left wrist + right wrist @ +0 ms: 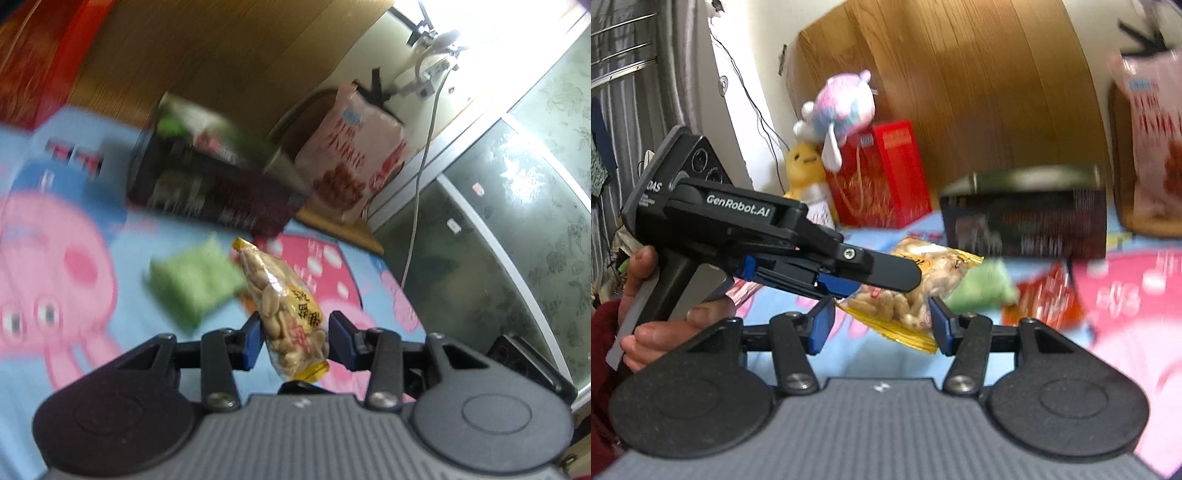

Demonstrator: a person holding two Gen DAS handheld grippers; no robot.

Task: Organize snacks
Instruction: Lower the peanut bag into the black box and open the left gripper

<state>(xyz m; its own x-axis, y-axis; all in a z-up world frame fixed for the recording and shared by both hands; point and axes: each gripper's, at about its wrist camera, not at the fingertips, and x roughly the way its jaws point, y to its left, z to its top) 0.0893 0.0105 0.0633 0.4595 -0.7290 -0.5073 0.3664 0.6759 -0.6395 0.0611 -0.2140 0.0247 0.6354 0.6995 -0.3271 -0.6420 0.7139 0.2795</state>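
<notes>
My left gripper (293, 339) is shut on a clear and yellow peanut packet (284, 306) and holds it above the blue cartoon sheet (74, 240). In the right wrist view the left gripper (886, 275) comes in from the left with the peanut packet (923, 291) in its fingers. My right gripper (882, 319) is open, its blue pads on either side of the packet without touching it. A dark snack box (207, 181) with packets inside stands behind; it also shows in the right wrist view (1027, 218). A green packet (192, 280) lies on the sheet.
A large pink snack bag (351, 158) leans at the back right by a wooden chair. A red gift box (882, 177) and plush toys (842, 107) stand against the wooden headboard (960, 92). A red-orange packet (1045, 295) lies by the green one. A glass door (517, 221) is on the right.
</notes>
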